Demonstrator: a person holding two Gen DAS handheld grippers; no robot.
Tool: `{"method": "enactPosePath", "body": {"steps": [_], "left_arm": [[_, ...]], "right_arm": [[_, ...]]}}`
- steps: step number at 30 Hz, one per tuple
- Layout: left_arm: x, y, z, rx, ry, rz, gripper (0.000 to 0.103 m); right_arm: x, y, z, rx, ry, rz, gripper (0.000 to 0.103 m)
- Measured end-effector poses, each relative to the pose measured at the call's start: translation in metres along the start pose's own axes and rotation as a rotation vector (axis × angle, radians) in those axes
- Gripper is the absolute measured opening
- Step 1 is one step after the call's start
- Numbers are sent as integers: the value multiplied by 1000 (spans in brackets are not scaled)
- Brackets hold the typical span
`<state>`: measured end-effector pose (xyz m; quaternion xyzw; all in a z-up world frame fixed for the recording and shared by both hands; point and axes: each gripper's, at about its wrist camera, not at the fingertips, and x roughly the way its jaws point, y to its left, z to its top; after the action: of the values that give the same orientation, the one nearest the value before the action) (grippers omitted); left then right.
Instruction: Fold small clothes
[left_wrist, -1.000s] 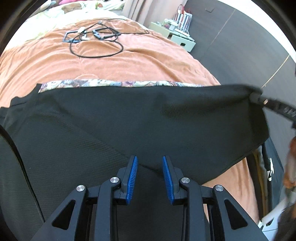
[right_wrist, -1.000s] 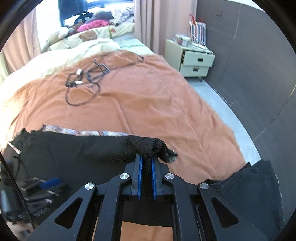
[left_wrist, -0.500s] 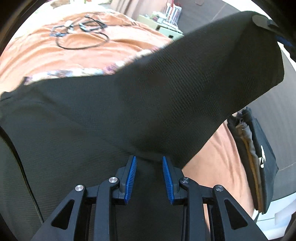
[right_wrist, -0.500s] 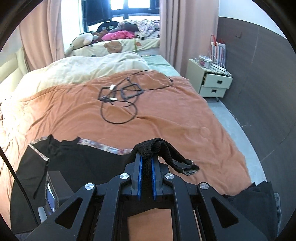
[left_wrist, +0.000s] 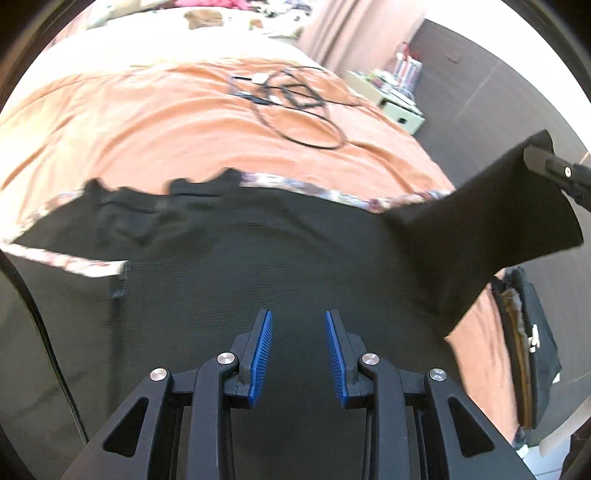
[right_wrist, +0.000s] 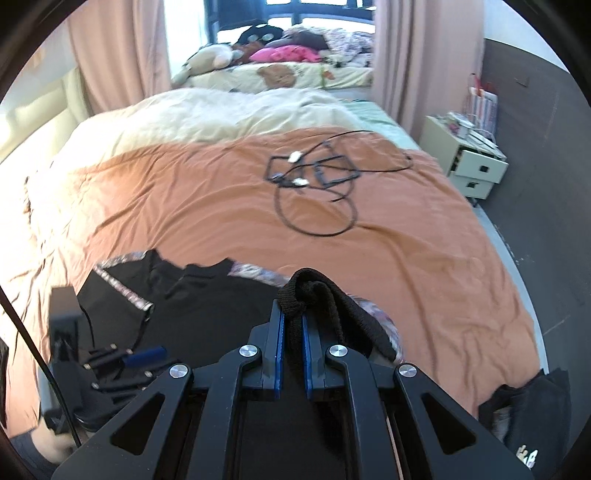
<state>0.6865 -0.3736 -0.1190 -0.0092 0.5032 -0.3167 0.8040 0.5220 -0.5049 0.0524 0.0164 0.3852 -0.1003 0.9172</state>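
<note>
Bedroom bed with orange blanket (right_wrist: 207, 206): right gripper (right_wrist: 291, 325) is pinching the black garment (left_wrist: 258, 266); left gripper (left_wrist: 298, 343) is hovering agape, empty.

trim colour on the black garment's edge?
Pinkish floral-patterned trim along the black garment; clearest in the left wrist view.

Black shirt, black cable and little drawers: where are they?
black shirt (left_wrist: 295, 266), left wrist view, middle of the body.
black cable (right_wrist: 317, 218), right wrist view, big loop.
little drawers (right_wrist: 476, 170), right wrist view, top drawer front.
</note>
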Motion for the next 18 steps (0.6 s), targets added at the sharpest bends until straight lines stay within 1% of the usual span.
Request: {"method": "enactPosePath", "body": {"steps": [3, 5, 9, 10, 12, 13, 14, 15, 16, 17, 18], "left_arm": [[-14, 25, -2, -17, -11, 24, 30], [-24, 37, -6, -26, -18, 35, 30], [-37, 67, -14, -49, -45, 62, 30], [-39, 74, -16, -57, -50, 65, 31], [-42, 88, -19, -74, -47, 64, 33], [-43, 94, -20, -81, -43, 62, 35], [-43, 98, -21, -85, -38, 64, 41], [-43, 102, -22, -87, -35, 66, 45], [-43, 105, -24, -88, -33, 68, 52], [-43, 108, -25, -89, -33, 69, 57], [-42, 110, -26, -90, -33, 66, 59]], "right_arm": [[16, 21, -1, -27, 25, 7, 5], [25, 32, -3, -18, 40, 12, 5], [49, 52, -13, 26, 90, 75, 7], [54, 58, -14, 31, 105, 78, 8], [65, 67, -18, 53, 154, 117, 13], [69, 69, -18, 65, 169, 133, 27], [69, 70, -19, 71, 164, 144, 56], [68, 70, -17, 73, 149, 158, 70], [67, 70, -15, 71, 132, 163, 79], [65, 69, -14, 65, 122, 162, 79], [63, 66, -13, 54, 112, 164, 79]]}}
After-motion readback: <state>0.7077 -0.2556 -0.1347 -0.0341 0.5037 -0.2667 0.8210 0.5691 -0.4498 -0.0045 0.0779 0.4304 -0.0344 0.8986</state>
